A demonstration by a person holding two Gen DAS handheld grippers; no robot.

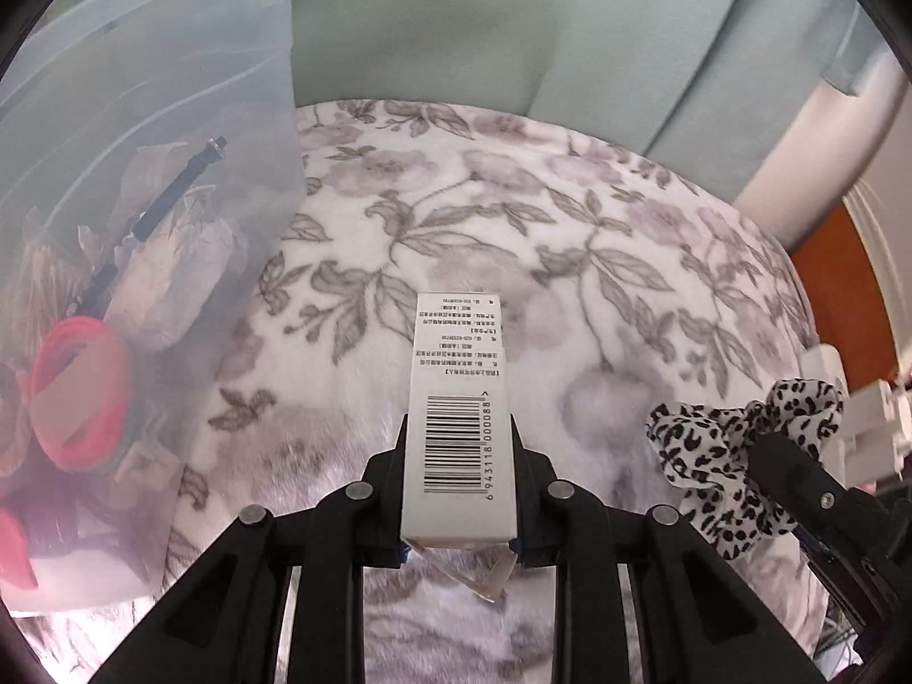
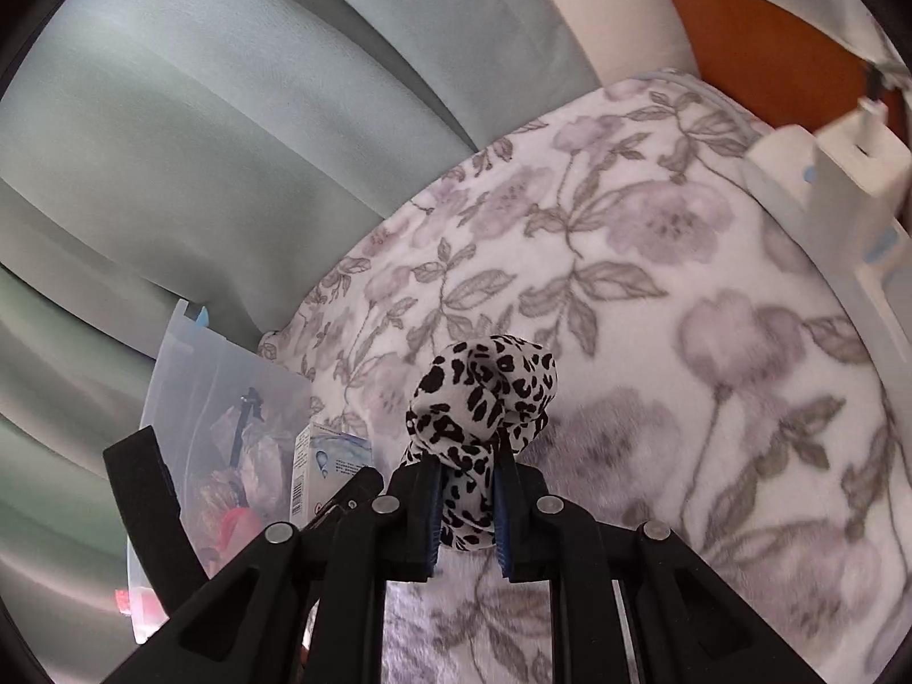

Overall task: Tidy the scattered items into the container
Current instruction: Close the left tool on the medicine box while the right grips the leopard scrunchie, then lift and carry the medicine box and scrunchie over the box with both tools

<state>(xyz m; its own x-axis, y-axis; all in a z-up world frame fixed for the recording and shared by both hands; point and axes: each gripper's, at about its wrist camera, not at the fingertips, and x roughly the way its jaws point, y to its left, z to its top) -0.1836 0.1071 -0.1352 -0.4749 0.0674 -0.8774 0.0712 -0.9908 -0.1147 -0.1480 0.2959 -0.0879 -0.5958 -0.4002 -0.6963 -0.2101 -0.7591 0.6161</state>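
Progress: partly done. The translucent plastic container (image 1: 142, 182) at the left edge of the floral blanket (image 1: 570, 239) is already seen to hold several items, incl. a red scrunchie (image 1: 80, 387), a black pen-like stick (image 1: 171, 194) and crumpled paper or fabric; others can't be made out through the frosted wall.

Two more items are lifted but not yet dropped in. A white carton w/ barcode (image 1: 459, 427) is clamped by the left gripper (image 1: 459, 490), jaws narrow on its long sides. A leopard-print scrunchie (image 2: 484, 399) is pinched by the right gripper (image 2: 468, 513), jaws nearly together on the bunched cloth.

Both are held over the blanket, to the right of the container, carton nearer to it. No other loose items are seen on the visible blanket, so probably only these two remain; off-frame areas can't be judged.

Orientation: carton's long axis is aligned w/ the left fingers, pointing away from the cam, barcode end nearest, open flap at the near end. The scrunchie has no clear axis; its bulk sticks out beyond the tips.
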